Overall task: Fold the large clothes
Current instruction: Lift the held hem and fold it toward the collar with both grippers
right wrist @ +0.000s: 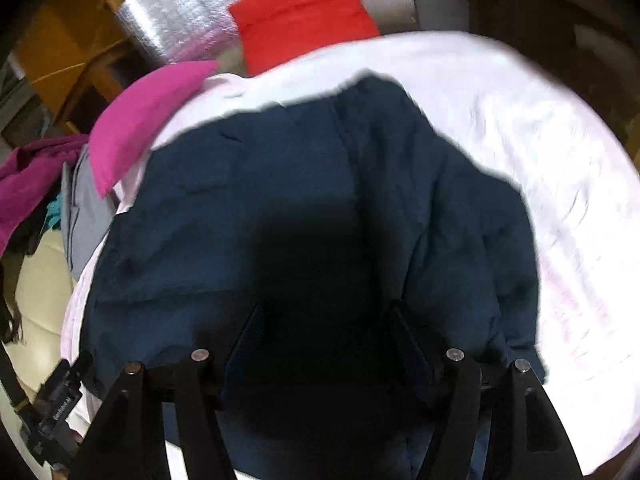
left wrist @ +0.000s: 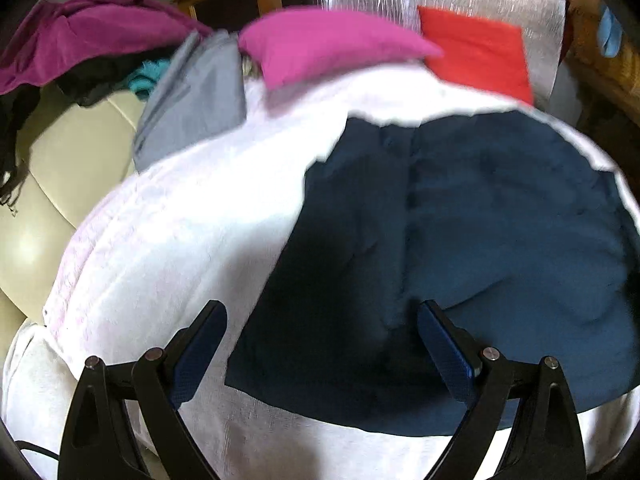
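Your left gripper (left wrist: 322,334) and right gripper (right wrist: 326,336) both hang with jaws apart and nothing between them, above the navy garment (left wrist: 480,240), which lies spread on the white sheet (left wrist: 180,240). Your risk is pinching the sheet along with the navy cloth and dragging both. The pink cushion (left wrist: 320,44) and red cushion (left wrist: 480,48) crowd the far edge, so a fold flipped that way may snag.
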`<action>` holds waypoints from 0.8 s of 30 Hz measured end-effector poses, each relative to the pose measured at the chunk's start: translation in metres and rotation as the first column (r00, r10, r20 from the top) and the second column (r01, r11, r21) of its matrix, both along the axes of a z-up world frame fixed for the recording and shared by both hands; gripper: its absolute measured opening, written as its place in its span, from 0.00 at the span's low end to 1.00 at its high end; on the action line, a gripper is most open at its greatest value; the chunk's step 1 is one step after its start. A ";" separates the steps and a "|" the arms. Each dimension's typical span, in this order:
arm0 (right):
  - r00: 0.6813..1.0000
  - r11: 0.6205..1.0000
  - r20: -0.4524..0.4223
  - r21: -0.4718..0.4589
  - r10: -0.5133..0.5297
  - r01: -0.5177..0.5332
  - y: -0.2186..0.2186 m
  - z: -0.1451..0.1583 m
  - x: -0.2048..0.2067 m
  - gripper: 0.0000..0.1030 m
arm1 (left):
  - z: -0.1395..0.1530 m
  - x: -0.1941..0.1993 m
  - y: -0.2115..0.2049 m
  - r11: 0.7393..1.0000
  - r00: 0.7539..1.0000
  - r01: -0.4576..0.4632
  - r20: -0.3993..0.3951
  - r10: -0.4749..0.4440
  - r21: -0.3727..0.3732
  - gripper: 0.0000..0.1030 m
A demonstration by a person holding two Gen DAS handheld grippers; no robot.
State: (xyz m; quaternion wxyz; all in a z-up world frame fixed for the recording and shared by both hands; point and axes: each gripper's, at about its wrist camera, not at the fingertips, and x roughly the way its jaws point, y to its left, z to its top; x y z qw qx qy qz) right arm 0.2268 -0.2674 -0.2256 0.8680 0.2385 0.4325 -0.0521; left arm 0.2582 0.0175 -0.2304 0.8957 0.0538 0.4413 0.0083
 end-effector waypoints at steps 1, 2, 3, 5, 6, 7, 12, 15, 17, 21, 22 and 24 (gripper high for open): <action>1.000 1.000 0.006 -0.005 0.004 -0.004 0.001 0.003 -0.001 0.68 | -0.004 0.003 0.002 1.000 1.000 -0.001 -0.022 0.001 -0.015 0.93; 1.000 1.000 0.019 -0.004 0.004 -0.004 0.001 0.005 -0.003 0.68 | -0.006 0.005 0.004 0.999 0.999 -0.003 -0.034 0.002 -0.036 0.93; 1.000 1.000 0.030 0.002 0.001 -0.001 0.000 0.007 -0.007 0.68 | -0.006 0.005 0.007 0.999 0.999 -0.005 -0.037 0.003 -0.049 0.93; 0.998 1.000 0.066 0.030 -0.007 0.005 -0.006 0.011 -0.016 0.68 | -0.002 0.003 0.011 0.999 1.000 -0.007 -0.022 0.006 -0.043 0.93; 0.996 0.999 0.084 0.041 -0.012 0.009 -0.009 0.013 -0.021 0.68 | 0.000 0.002 0.013 0.999 1.000 -0.010 -0.011 0.010 -0.044 0.93; 0.993 0.999 0.113 0.044 -0.027 0.022 -0.014 0.018 -0.029 0.68 | 0.004 0.001 0.018 0.998 1.000 -0.014 0.003 0.014 -0.056 0.93; 0.974 0.994 0.207 0.075 -0.093 0.079 -0.047 0.032 -0.055 0.68 | 0.009 0.008 0.053 0.989 0.994 -0.101 0.028 0.105 -0.109 0.93; 0.974 0.991 0.203 0.103 -0.100 0.080 -0.057 0.030 -0.065 0.68 | -0.003 0.015 0.063 0.983 0.991 -0.134 -0.031 0.131 -0.128 0.93; 0.983 0.987 0.161 0.147 -0.088 0.065 -0.060 0.020 -0.059 0.68 | -0.011 0.020 0.063 0.981 0.989 -0.140 -0.071 0.131 -0.132 0.93; 0.996 0.984 0.069 0.170 -0.058 0.046 -0.059 0.004 -0.052 0.68 | -0.017 0.021 0.053 0.988 0.989 -0.125 -0.091 0.117 -0.088 0.93; 0.995 0.983 0.083 0.178 -0.059 0.043 -0.061 0.007 -0.055 0.68 | -0.015 0.020 0.054 0.988 0.990 -0.122 -0.086 0.114 -0.092 0.93; 0.989 0.975 0.124 0.218 -0.083 0.054 -0.070 0.013 -0.063 0.68 | -0.011 0.019 0.058 0.986 0.991 -0.118 -0.074 0.110 -0.120 0.93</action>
